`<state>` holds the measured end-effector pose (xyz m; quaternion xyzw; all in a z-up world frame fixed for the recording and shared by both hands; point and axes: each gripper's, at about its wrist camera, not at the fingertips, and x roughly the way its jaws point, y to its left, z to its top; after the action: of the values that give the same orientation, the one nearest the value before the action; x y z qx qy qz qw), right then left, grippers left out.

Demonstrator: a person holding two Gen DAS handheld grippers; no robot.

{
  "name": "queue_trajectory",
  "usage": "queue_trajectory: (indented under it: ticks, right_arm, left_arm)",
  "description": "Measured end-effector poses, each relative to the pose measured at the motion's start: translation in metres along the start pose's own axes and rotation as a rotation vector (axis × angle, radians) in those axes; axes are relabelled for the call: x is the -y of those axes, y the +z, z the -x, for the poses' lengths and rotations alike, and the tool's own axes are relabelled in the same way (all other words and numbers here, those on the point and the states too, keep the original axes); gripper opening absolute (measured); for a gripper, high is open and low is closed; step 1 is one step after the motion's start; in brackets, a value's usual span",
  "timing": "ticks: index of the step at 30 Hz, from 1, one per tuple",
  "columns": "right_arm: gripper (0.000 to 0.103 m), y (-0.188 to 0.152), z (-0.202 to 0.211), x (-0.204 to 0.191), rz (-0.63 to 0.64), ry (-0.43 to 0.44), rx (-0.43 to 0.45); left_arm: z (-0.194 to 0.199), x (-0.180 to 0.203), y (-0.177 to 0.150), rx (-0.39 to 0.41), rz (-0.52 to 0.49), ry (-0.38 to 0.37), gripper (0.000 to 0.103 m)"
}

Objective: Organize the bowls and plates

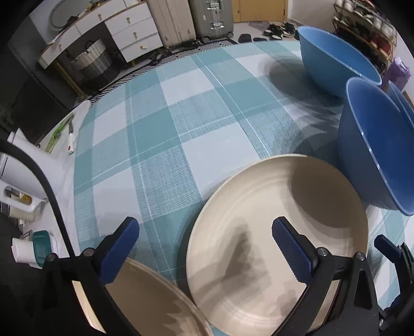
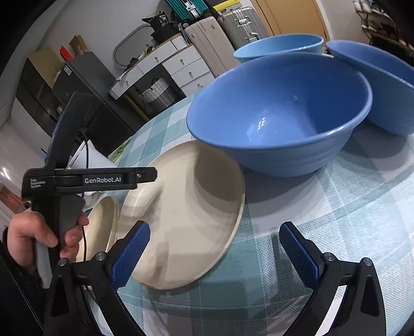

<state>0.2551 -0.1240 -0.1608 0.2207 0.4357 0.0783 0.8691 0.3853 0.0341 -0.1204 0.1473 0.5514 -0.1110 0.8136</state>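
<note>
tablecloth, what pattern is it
Teal and white plaid tablecloth, clearest in the left wrist view.

Home: suitcases (image 1: pixel 212 18), drawers (image 1: pixel 132 33), shoes (image 1: pixel 274 28)

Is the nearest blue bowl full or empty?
Empty: the nearest blue bowl shows a bare glossy interior with only light reflections, upright on the tablecloth.

Near blue bowl (image 2: pixel 279 113) as reference: upright on the checked tabletop (image 2: pixel 336 206), glossy, empty. Large cream plate (image 2: pixel 189 214) sits in front of it to the left, its far rim tucked under the bowl's side; looks tilted. Second cream plate (image 2: pixel 101 227) just left of the large one. Two more blue bowls behind: one (image 2: pixel 279 47) straight behind, one (image 2: pixel 383 85) behind-right, tilted.
</note>
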Motion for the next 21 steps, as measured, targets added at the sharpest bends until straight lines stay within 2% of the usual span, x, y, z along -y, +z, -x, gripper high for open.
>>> queue_trajectory:
  ticks: [7,14,17,19,21]
  right_arm:
    - [0.102,-0.006,-0.008,0.001,-0.002,-0.011,-0.006]
    - [0.102,-0.006,-0.017,-0.007,0.03,-0.029,0.004]
    - [0.102,-0.003,-0.019,-0.008,0.022,-0.028,0.011]
    - [0.102,-0.003,-0.02,-0.01,0.032,-0.035,0.012]
    - [0.102,-0.002,-0.021,-0.01,0.035,-0.04,0.015]
  left_arm:
    - [-0.012,0.003,-0.002,-0.003,-0.029,-0.001,0.103]
    - [-0.023,0.005,-0.003,-0.031,-0.05,0.034,0.103]
    - [-0.027,0.002,-0.001,-0.043,-0.038,-0.003,0.1]
    - [-0.031,0.0,0.0,-0.056,-0.038,-0.047,0.095]
    - [-0.031,-0.002,0.002,-0.068,-0.031,-0.053,0.094]
